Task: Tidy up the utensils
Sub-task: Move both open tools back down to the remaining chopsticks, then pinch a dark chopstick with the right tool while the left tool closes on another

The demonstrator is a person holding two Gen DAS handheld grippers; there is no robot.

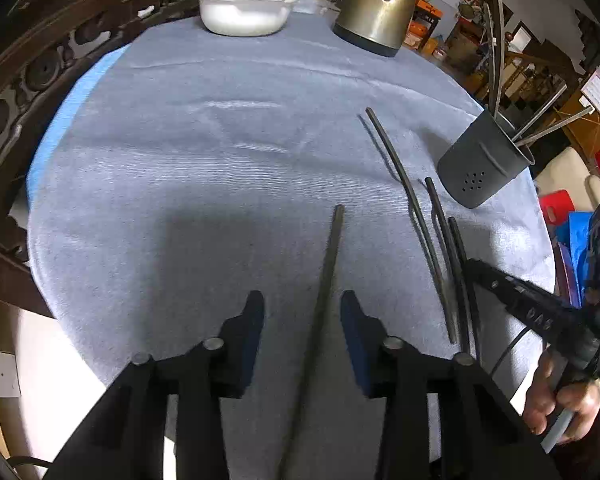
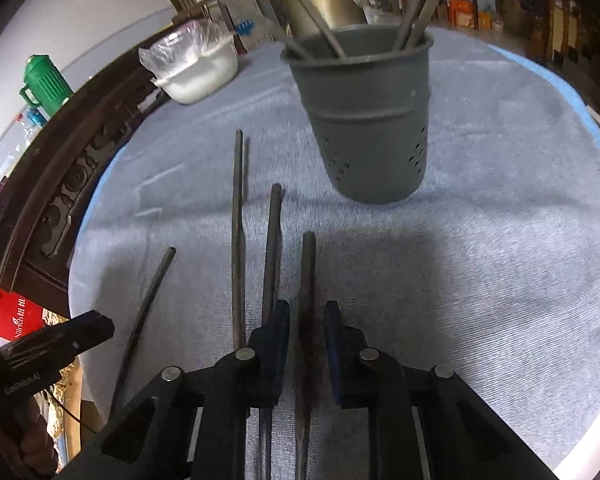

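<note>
Left tool (image 1: pixel 302 340) straddling chopstick (image 1: pixel 328 264), green jug (image 2: pixel 44 82) (right view only)

The left hand-held gripper (image 1: pixel 302 320) is matte black plastic, its two fingers (image 1: pixel 252 332) faced with dark blue pads, and round grey metal pin heads sit on the linkage joints behind them. The right hand-held gripper (image 2: pixel 307 332) is built the same way: black arms, dark blue pads, grey pins. From the left wrist view its black body carries pale lettering too small to read, a thin black cable trails below it, and a bare-skinned hand (image 1: pixel 556 404) wraps its grey handle.
</note>
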